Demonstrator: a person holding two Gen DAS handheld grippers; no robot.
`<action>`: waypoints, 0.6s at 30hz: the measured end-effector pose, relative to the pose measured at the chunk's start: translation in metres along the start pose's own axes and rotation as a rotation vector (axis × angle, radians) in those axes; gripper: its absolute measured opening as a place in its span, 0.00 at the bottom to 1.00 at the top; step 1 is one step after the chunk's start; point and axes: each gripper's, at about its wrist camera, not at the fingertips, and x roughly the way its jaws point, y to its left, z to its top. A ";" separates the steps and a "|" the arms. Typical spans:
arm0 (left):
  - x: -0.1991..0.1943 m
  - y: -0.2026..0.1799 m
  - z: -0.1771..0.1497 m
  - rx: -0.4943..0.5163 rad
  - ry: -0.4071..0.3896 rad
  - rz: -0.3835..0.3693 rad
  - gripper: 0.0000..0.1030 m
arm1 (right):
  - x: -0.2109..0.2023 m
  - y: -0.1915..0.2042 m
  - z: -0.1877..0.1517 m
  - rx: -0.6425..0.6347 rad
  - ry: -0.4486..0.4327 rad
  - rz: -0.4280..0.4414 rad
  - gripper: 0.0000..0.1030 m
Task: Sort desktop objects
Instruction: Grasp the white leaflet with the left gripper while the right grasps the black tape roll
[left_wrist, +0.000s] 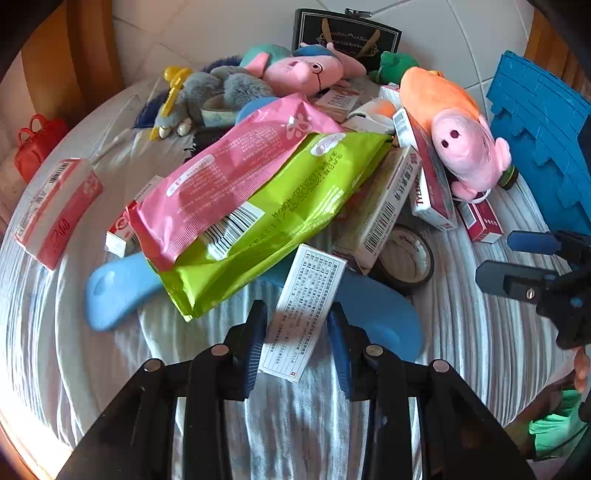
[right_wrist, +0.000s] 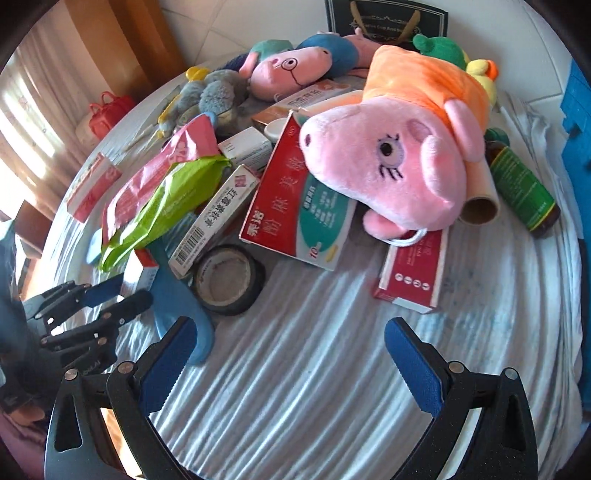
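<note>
Both jaws stand spread: our left gripper (left_wrist: 297, 339) straddles a white box (left_wrist: 301, 314) without pinching, our right gripper (right_wrist: 291, 365) hangs empty over cloth (right_wrist: 332, 369). We judge sorting barely begun; the pile (left_wrist: 280, 177) remains heaped.

Bright side daylight, fisheye-warped edges

A home room: plush toys (right_wrist: 399, 155) and medicine boxes (right_wrist: 299, 206) clutter a cloth-covered table (right_wrist: 332, 369), curtains (right_wrist: 26, 122) beyond its left edge.
</note>
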 end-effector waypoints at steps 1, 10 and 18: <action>0.000 0.002 0.001 -0.005 0.000 0.002 0.31 | 0.003 0.004 0.002 -0.008 0.003 -0.001 1.00; 0.009 0.012 -0.003 -0.046 0.036 0.014 0.31 | 0.038 0.038 0.014 -0.092 0.060 -0.004 0.73; 0.013 0.011 -0.003 -0.044 0.054 0.016 0.28 | 0.052 0.053 0.023 -0.159 0.063 -0.025 0.70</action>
